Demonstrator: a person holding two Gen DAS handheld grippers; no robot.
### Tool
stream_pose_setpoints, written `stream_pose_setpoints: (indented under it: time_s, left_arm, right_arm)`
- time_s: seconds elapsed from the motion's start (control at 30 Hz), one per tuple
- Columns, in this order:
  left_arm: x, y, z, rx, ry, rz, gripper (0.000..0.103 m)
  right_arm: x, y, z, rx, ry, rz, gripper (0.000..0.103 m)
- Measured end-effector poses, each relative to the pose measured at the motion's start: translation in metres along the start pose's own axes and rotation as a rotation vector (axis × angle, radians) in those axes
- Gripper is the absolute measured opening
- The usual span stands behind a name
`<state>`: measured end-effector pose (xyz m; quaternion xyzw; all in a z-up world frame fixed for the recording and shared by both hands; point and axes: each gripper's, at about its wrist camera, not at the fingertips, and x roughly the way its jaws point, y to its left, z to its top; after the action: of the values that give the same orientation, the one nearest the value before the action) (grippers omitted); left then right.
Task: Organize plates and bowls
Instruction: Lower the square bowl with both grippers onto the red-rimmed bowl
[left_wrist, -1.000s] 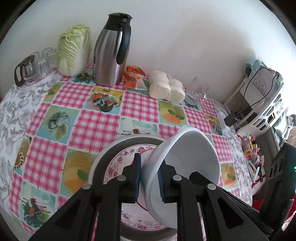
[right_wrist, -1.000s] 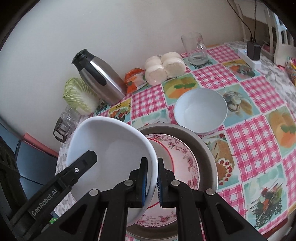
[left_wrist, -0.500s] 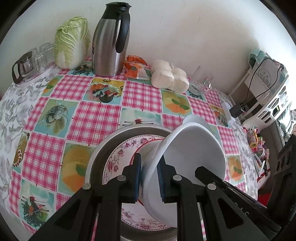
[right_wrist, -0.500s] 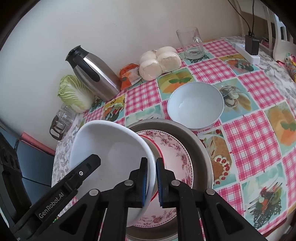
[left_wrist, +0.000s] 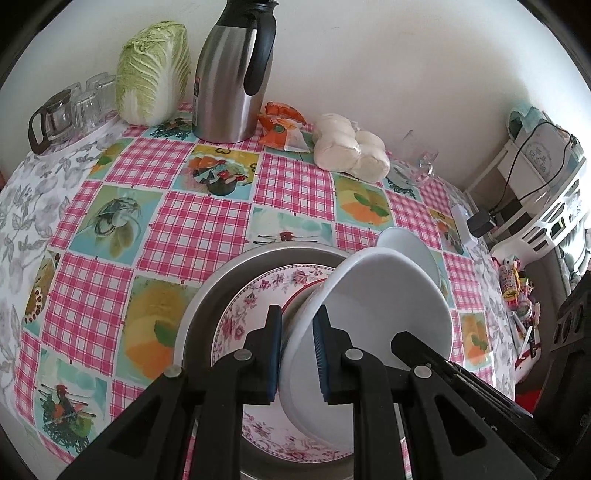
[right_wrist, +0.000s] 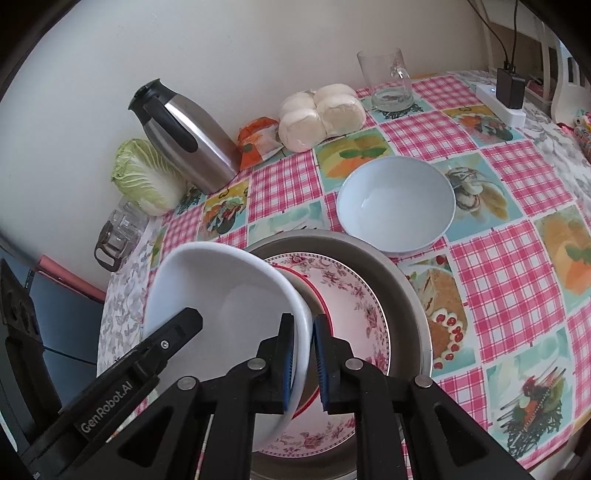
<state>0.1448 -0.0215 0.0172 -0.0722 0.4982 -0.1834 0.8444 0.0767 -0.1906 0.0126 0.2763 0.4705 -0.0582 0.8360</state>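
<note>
One checked tablecloth (left_wrist: 207, 229) covers the table against a white wall (left_wrist: 388, 66).

floral pink-rimmed plate (left_wrist: 255, 314): near part hidden behind my fingers and the tilted white bowl (left_wrist: 373, 325)
round grey metal tray (right_wrist: 406, 295): near rim cut off by the bottom edge
second white bowl on the cloth (left_wrist: 410, 247): mostly hidden in left view
clear glasses (left_wrist: 88, 107): count unclear

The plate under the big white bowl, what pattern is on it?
Pink roses around the rim with a red ring inside, on the floral plate. The right wrist view shows it best.
</note>
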Motion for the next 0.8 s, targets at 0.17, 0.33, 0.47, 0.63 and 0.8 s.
stream_pose_setpoints:
  time_s: [0.17, 0.33, 0.47, 0.63, 0.8]
  left_arm:
    - [0.0012, 0.0018, 0.0005, -0.014, -0.001, -0.004, 0.017]
    - [0.0022, 0.0028, 0.0003, -0.023, 0.001, -0.005, 0.017]
    - [0.0038, 0.0033, -0.0006, -0.027, 0.008, -0.002, 0.017]
    - [0.0034, 0.0038, -0.0006, -0.029, 0.006, -0.001, 0.017]
    - [-0.0036, 0.0028, 0.0011, -0.028, -0.013, -0.002, 0.017]
  right_arm:
    - [-0.0018, 0.0031, 0.0022, -0.022, -0.015, -0.008, 0.014]
    - [-0.0010, 0.0013, 0.0044, -0.016, -0.013, 0.001, 0.015]
    - [-0.0025, 0.0014, 0.0048, -0.016, -0.016, 0.003, 0.016]
    - [-0.0036, -0.0002, 0.0058, -0.011, -0.016, 0.012, 0.017]
    - [-0.0045, 0.0011, 0.0058, -0.015, -0.015, 0.005, 0.017]
